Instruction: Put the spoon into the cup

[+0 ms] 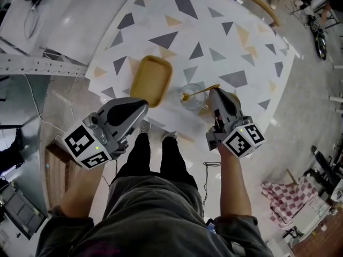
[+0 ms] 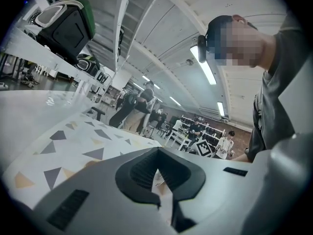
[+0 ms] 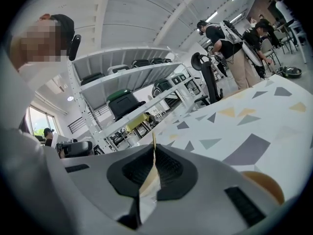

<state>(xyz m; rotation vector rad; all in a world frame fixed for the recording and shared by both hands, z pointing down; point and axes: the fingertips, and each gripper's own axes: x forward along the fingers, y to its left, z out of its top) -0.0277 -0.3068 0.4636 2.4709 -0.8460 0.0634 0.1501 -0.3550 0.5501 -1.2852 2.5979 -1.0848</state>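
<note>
A clear glass cup stands on the patterned table near its front edge. A thin golden spoon lies slanted over the cup, its bowl at the cup's left side and its handle rising to the right. My right gripper is shut on the handle end. In the right gripper view the spoon shows edge-on between the dark pads. My left gripper hangs shut and empty at the near end of the yellow tray; its pads meet in the left gripper view.
The yellow tray lies empty to the left of the cup. The table's front edge runs just below both grippers, with the person's legs and the floor beneath. Shelving and several people stand in the background of both gripper views.
</note>
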